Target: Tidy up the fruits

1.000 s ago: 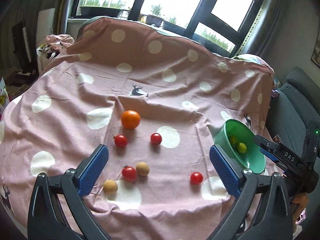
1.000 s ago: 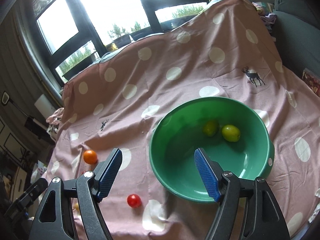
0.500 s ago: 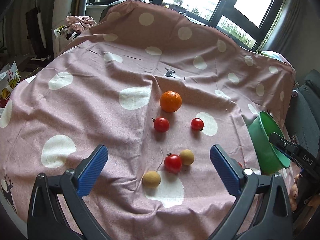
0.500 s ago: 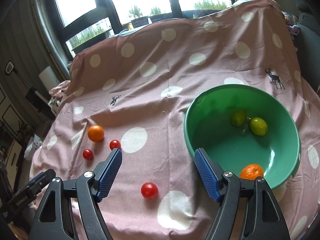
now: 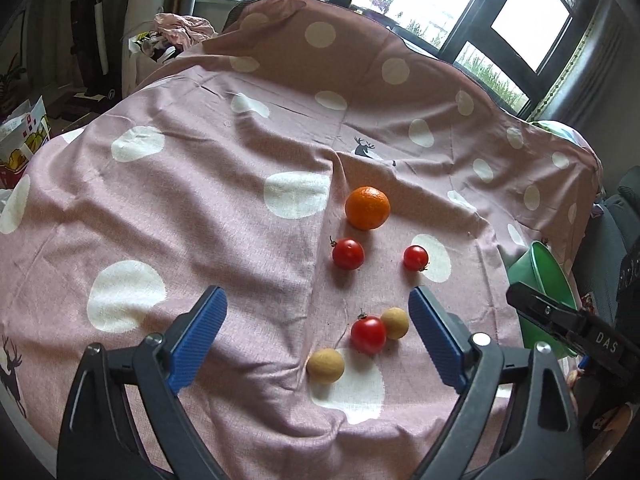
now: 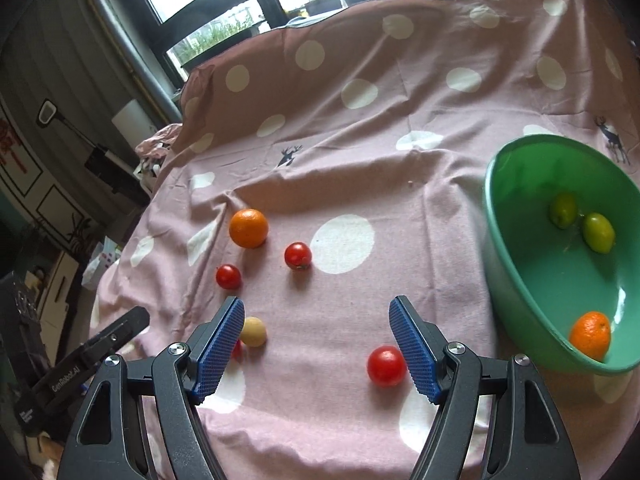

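Loose fruit lies on the pink dotted cloth (image 5: 200,208): an orange (image 5: 367,207), three red tomatoes (image 5: 347,254) (image 5: 415,257) (image 5: 368,334) and two tan round fruits (image 5: 395,323) (image 5: 325,365). My left gripper (image 5: 316,336) hovers over the nearest tomato and tan fruits; its jaws are closing and touch nothing. In the right wrist view, my right gripper (image 6: 318,344) stands open above the cloth, a tomato (image 6: 386,365) close to its right pad. The green bowl (image 6: 492,216) holds two green fruits (image 6: 563,209) (image 6: 598,232) and an orange (image 6: 590,335).
The cloth drapes up over a raised back under the windows. Bags and clutter (image 5: 24,148) stand on the floor to the left of the table. A dark sofa (image 5: 624,216) sits beyond the bowl (image 5: 540,280). The other gripper (image 6: 100,344) shows at the left edge of the right wrist view.
My right gripper swung left from over the bowl to above the cloth, and an orange now lies in the bowl. My left gripper came down closer to the fruit, jaws slightly narrower.
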`<state>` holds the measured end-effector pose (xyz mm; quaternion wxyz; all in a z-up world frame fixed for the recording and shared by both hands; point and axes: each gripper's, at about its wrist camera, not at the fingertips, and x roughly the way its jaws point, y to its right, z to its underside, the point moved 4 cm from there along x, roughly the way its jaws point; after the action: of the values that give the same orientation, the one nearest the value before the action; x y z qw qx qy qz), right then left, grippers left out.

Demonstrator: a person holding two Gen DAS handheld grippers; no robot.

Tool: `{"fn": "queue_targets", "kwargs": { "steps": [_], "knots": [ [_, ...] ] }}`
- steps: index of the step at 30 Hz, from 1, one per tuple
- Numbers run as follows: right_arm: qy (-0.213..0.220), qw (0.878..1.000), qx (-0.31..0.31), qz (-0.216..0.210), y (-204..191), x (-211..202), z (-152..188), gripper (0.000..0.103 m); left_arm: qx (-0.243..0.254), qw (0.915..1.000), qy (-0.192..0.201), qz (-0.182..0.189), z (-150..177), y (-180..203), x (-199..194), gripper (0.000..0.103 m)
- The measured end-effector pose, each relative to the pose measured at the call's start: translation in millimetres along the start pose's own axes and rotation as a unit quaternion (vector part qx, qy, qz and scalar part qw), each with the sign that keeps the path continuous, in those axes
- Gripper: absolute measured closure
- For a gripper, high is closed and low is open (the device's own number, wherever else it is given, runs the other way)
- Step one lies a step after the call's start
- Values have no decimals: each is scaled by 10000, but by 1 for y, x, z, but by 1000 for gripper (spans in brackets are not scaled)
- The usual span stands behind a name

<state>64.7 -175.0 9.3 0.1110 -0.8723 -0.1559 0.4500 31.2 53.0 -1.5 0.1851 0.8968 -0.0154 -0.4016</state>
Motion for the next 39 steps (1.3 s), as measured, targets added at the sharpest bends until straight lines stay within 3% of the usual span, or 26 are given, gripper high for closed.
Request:
{"fn": "queue_targets", "kwargs": {
  "steps": [1,6,7,10,19,21,22,26,31,35,39],
  "knots": [
    [-89,9999,6,-71,-4,6,-3,28,-20,10000,-48,11,0,-1,2,16],
    [-583,9979,26,-265,-34,47,-21,29,-349,9983,-357,299,2,-6,8,55],
    [-679,9972,59,-309,-40,57,-24,31,-330,9983,-384,281,2,-5,9,57],
    [-973,9944,164,-387,-58,89,-36,36,-194,9993,-327,68,1,-7,7,58],
    [-1117,9934,-157,193,-82,149,-62,45,-239,9988,-433,17,0,-15,8,58],
    [-1189,9922,-276,252,-84,155,-61,56,-239,9987,-461,1,0,-16,9,58],
    [-1185,9921,-299,295,-83,156,-60,56,-237,9986,-470,11,0,-15,9,58],
    [-1103,9934,-149,293,-78,145,-58,57,-226,9985,-482,86,0,-13,9,58],
    [-956,9952,-198,38,-67,95,-49,57,-165,9984,-469,262,2,-4,8,58],
    [-792,9962,-348,87,-46,51,-25,57,-102,9984,-483,289,4,3,8,58],
    [-911,9956,-231,-22,-23,36,6,57,-14,9977,-549,387,8,11,10,58]
  ]
}}
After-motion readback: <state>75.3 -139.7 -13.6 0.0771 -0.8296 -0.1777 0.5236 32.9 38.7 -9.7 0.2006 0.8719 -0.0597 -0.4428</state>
